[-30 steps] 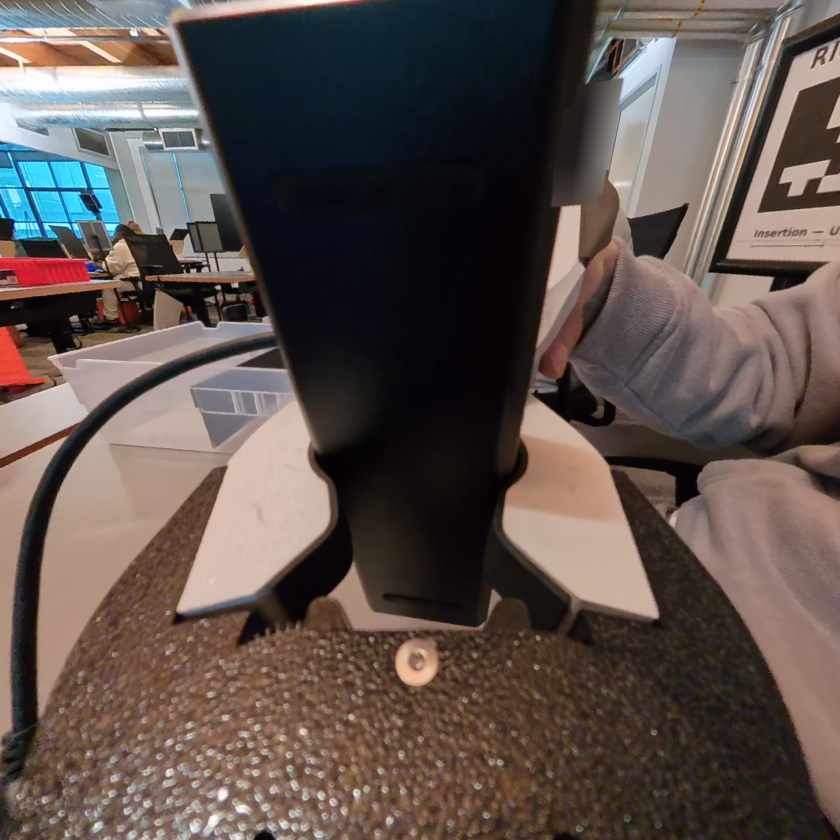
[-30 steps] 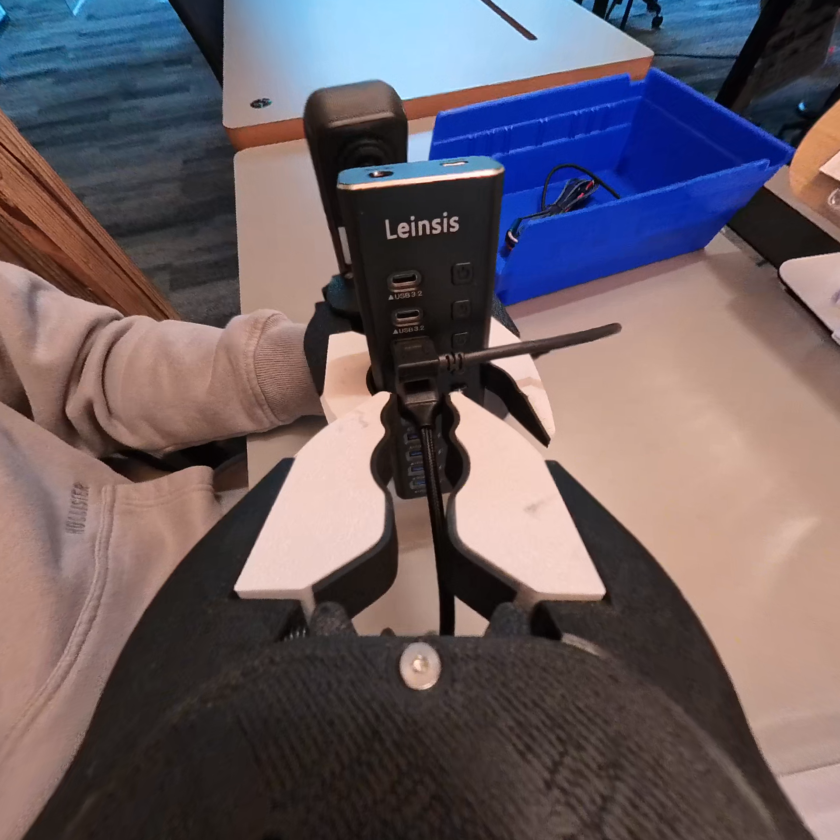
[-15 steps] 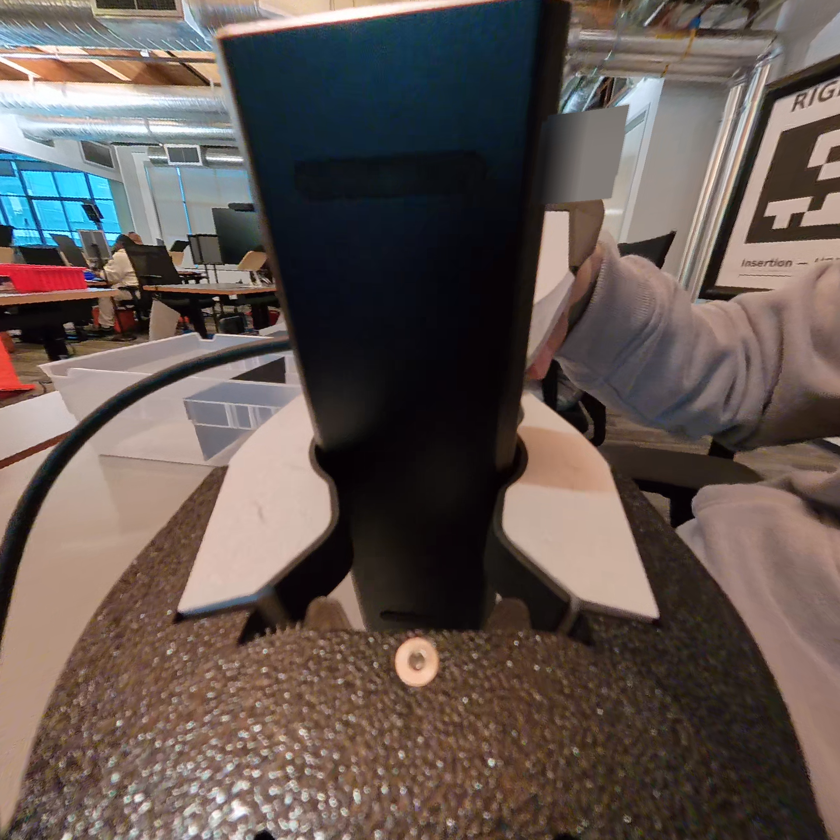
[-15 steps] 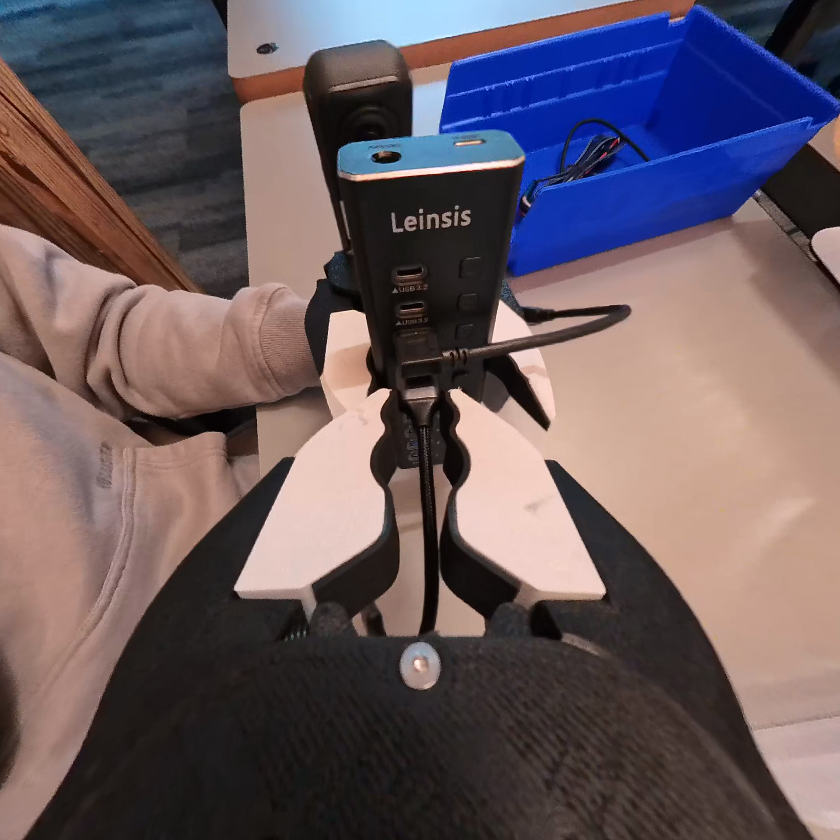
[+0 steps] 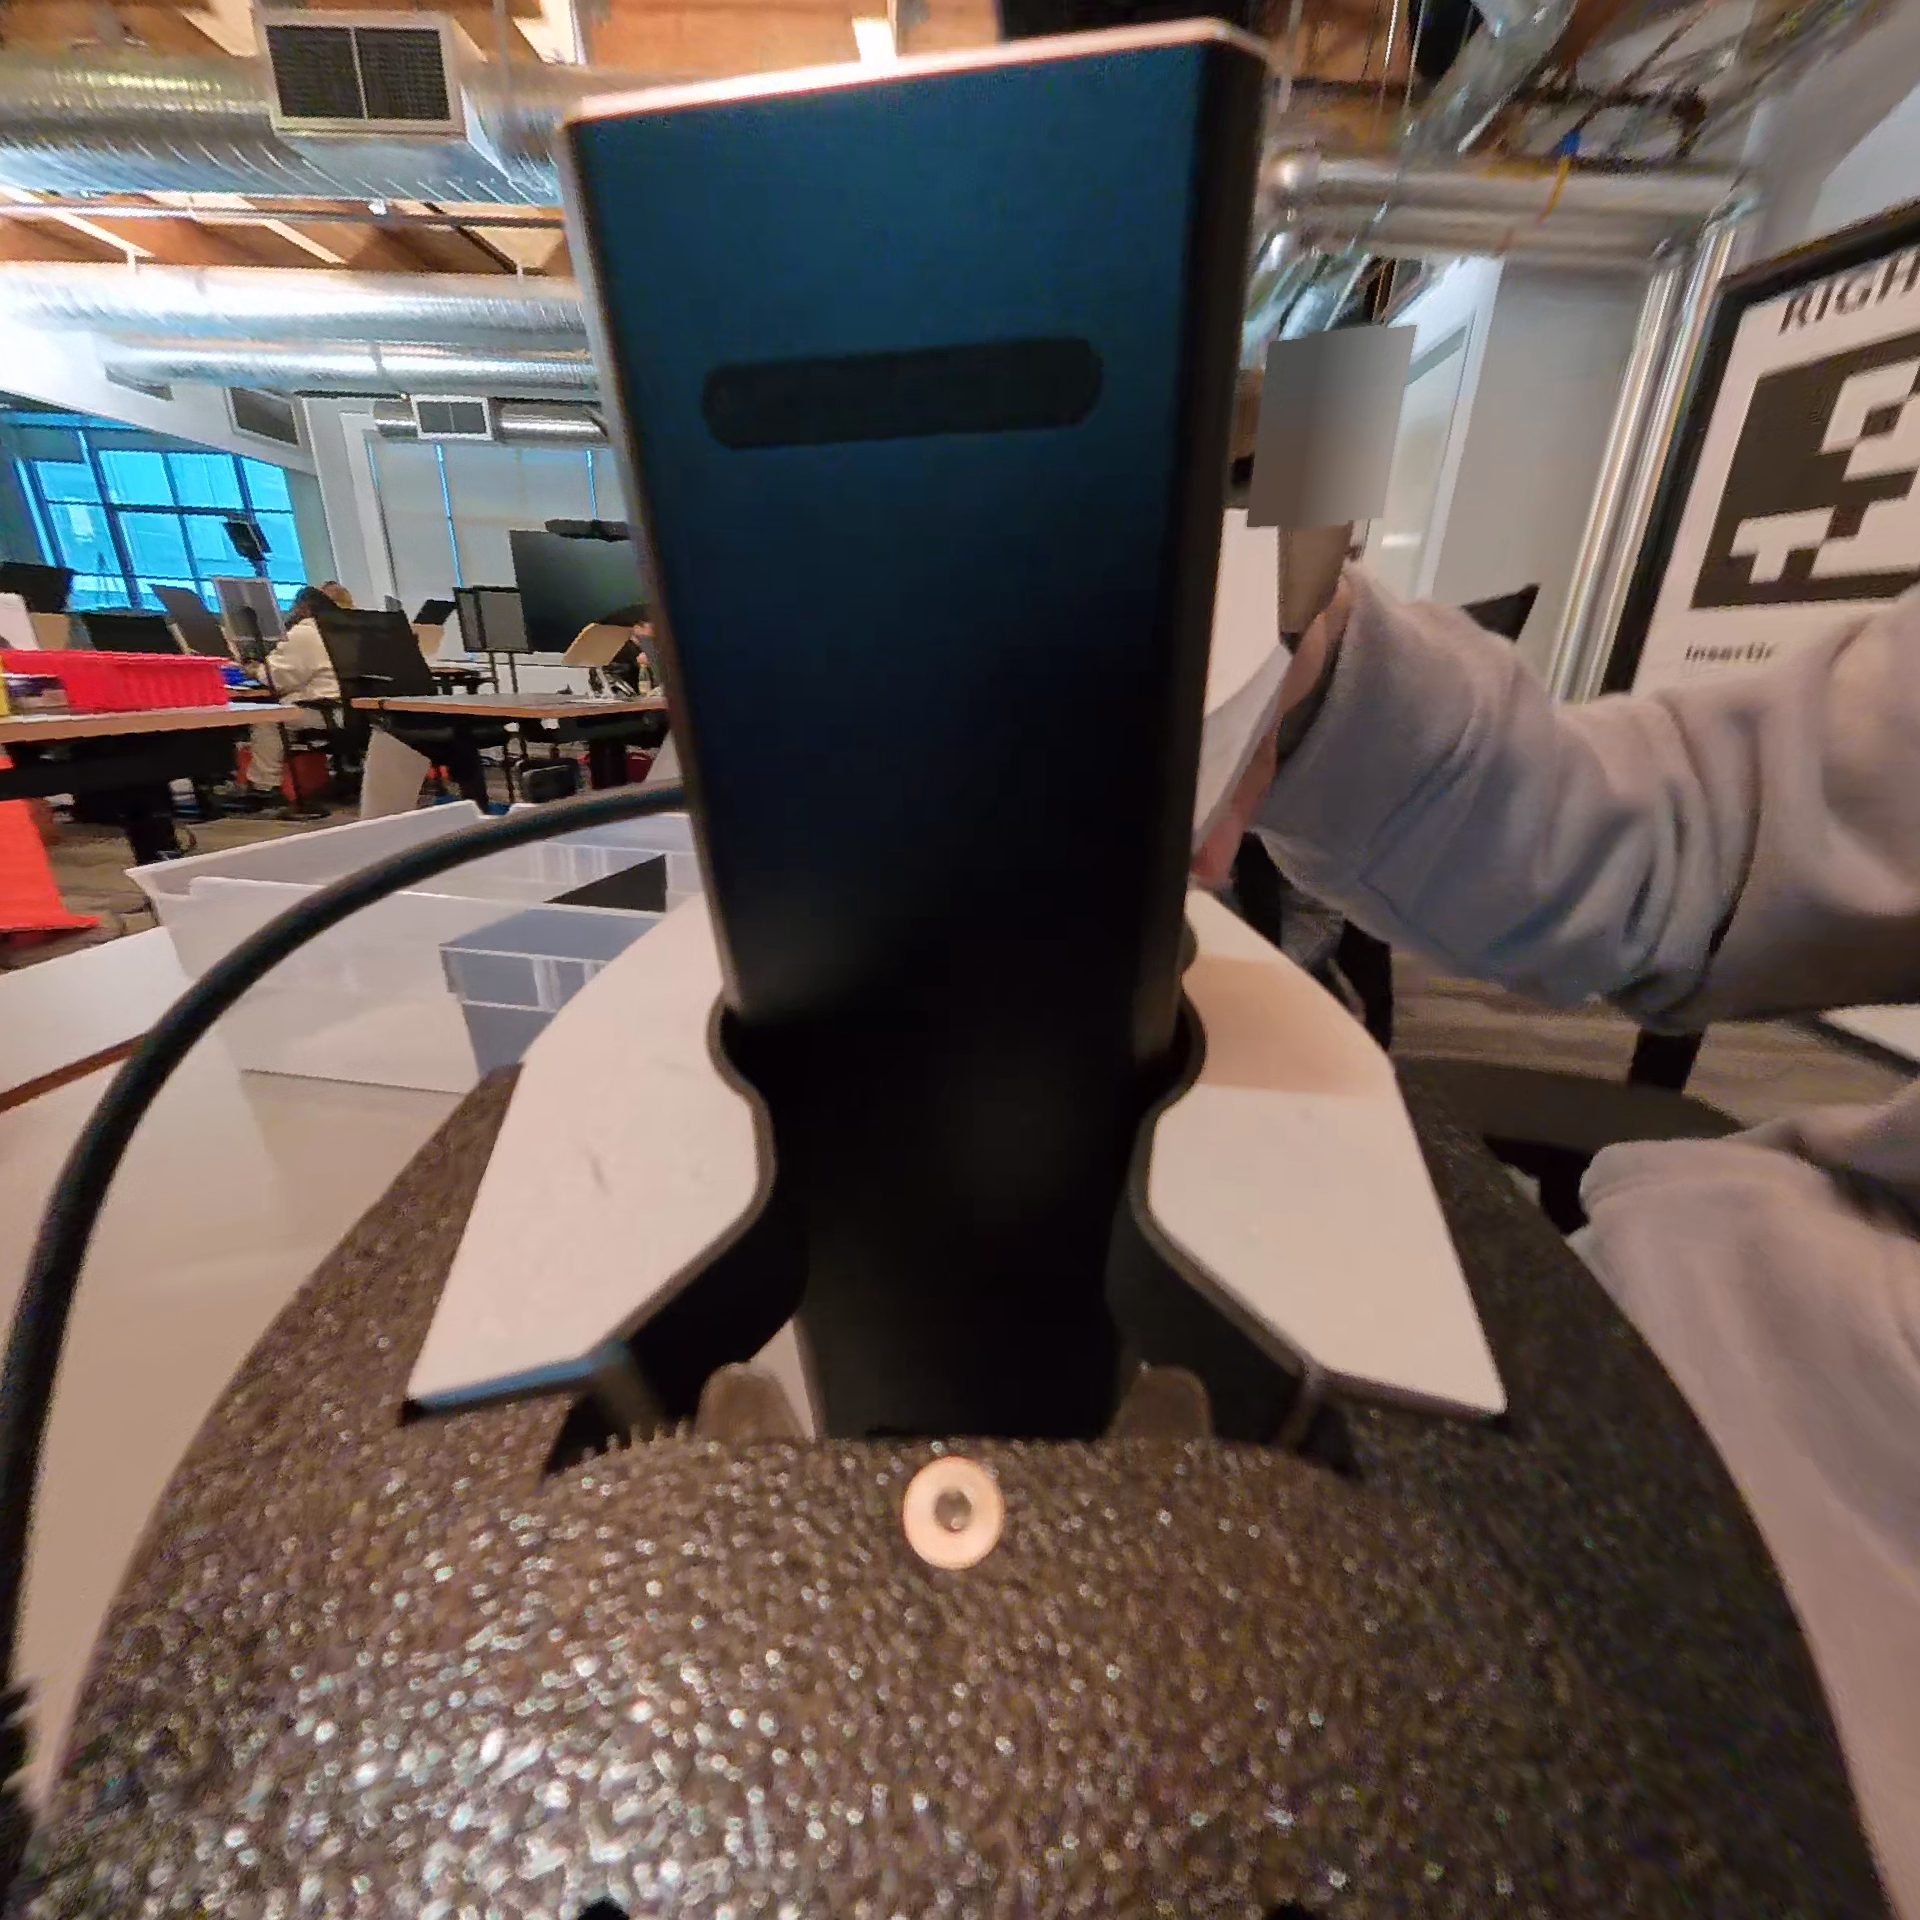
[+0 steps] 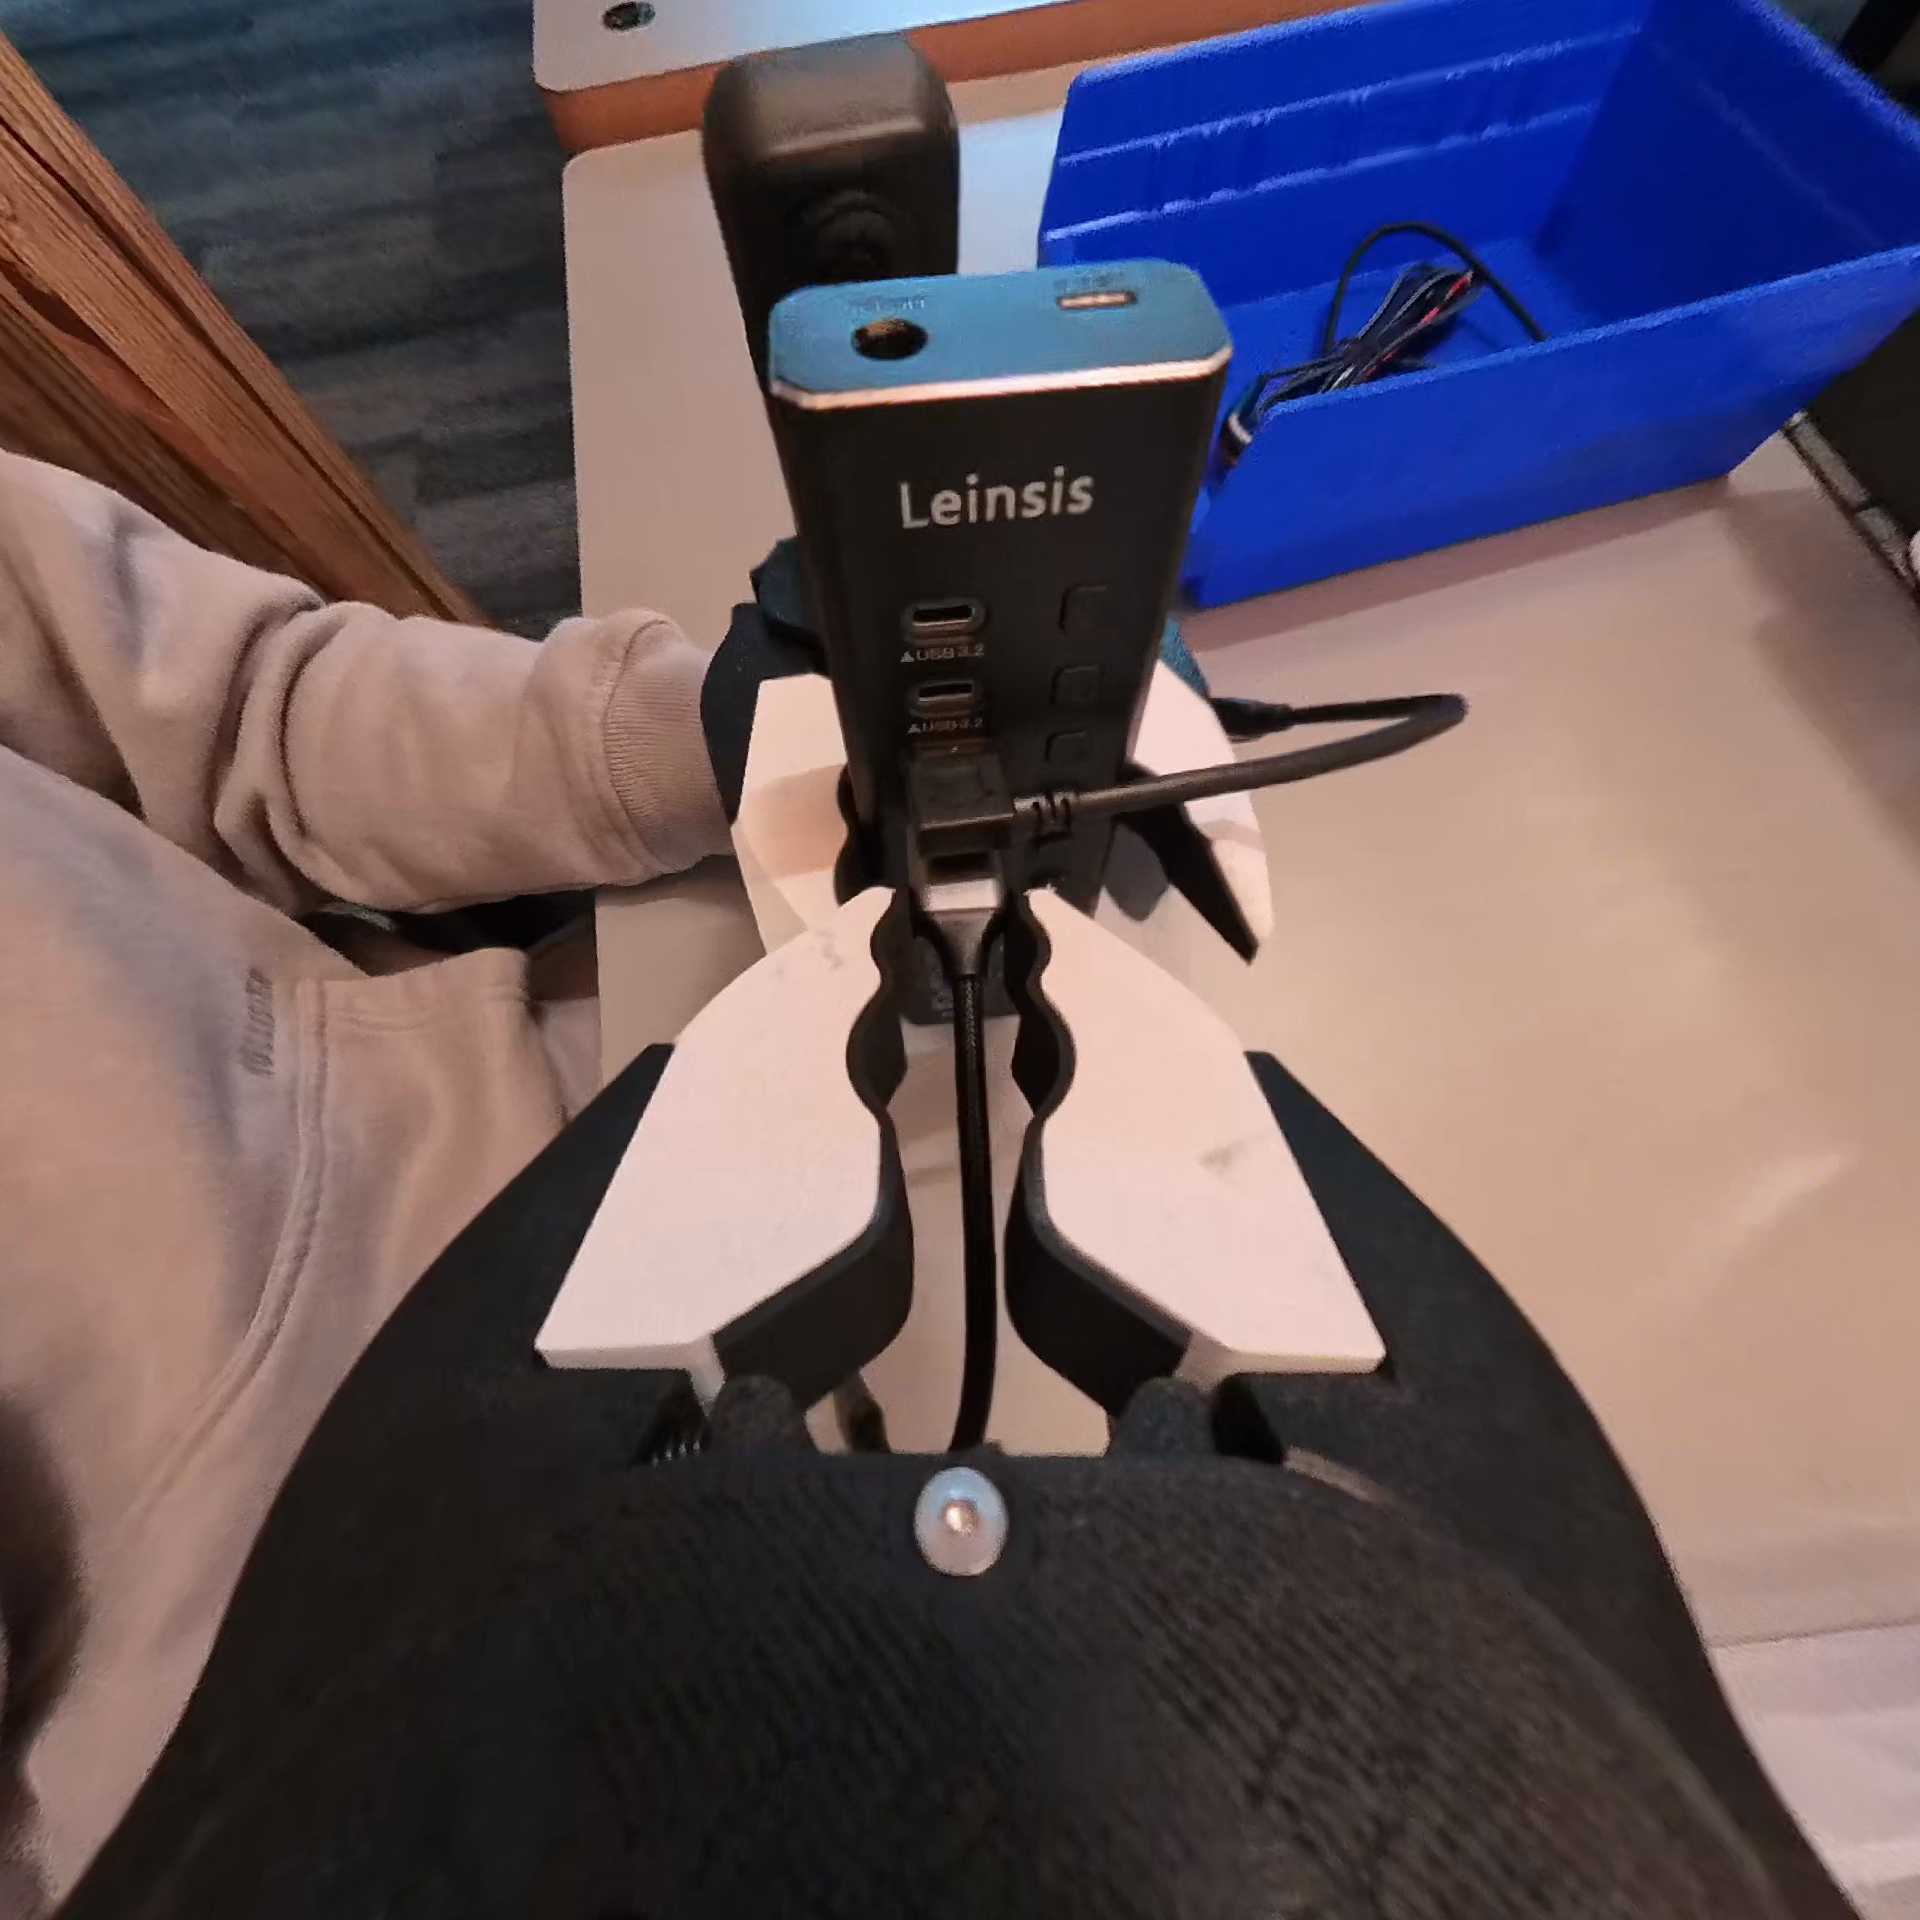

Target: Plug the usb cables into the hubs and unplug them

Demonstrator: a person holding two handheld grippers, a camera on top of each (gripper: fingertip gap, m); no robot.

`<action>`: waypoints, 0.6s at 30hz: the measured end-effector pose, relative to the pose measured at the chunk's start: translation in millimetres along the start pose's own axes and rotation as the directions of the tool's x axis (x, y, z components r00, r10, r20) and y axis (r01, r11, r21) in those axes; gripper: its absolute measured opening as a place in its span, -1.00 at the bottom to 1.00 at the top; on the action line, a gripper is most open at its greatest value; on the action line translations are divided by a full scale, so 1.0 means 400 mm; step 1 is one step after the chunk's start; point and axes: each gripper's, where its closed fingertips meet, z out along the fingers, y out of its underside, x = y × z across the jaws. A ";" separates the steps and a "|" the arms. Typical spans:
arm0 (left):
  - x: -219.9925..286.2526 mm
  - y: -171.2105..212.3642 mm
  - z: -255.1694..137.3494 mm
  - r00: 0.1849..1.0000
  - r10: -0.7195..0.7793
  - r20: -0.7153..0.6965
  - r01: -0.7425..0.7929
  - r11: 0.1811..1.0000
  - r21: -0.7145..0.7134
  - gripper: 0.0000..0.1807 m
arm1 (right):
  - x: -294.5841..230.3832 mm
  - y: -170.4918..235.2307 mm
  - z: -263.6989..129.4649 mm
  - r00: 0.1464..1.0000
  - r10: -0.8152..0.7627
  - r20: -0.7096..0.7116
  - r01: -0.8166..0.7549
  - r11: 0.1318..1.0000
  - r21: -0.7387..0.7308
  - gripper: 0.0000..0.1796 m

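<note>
A dark USB hub (image 6: 997, 499) stands upright in my left gripper (image 5: 956, 966), which is shut on its lower part. The left wrist view shows only the hub's plain back (image 5: 914, 623). In the right wrist view its port side faces me. An angled black plug (image 6: 951, 795) sits in one port, and its cable (image 6: 1247, 769) runs off to the right. My right gripper (image 6: 961, 920) is shut on a second USB plug (image 6: 961, 883) just below it. A silver part of that plug shows at the hub. Its braided cable (image 6: 971, 1143) hangs down between my fingers.
A blue bin (image 6: 1558, 436) with coiled cables (image 6: 1382, 322) stands on the beige table (image 6: 1507, 1039) at the far right. Clear bins (image 5: 343, 935) stand behind the black cable loop (image 5: 208, 966). A person's grey sleeve (image 5: 1558, 810) reaches in from the right.
The hub has tipped so that its top end faces the right wrist view more. A silver part of the held plug has come into sight. The side cable has bent into a loop.
</note>
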 end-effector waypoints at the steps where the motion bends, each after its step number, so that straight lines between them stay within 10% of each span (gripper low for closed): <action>1: 0.001 0.004 -0.007 1.000 0.026 0.005 -0.026 1.000 -0.016 -0.18 | -0.004 0.007 0.005 1.000 -0.013 -0.008 0.013 1.000 -0.022 -0.80; 15: 0.009 -0.016 -0.006 1.000 -0.012 -0.021 0.013 0.999 0.035 -0.18 | 0.002 -0.007 -0.018 0.999 -0.019 -0.034 0.021 0.998 0.066 -0.80; 18: -0.053 -0.097 -0.105 0.992 -0.127 0.021 0.117 0.958 0.261 -0.18 | 0.068 -0.003 -0.150 0.990 0.124 -0.063 -0.108 0.972 0.207 -0.80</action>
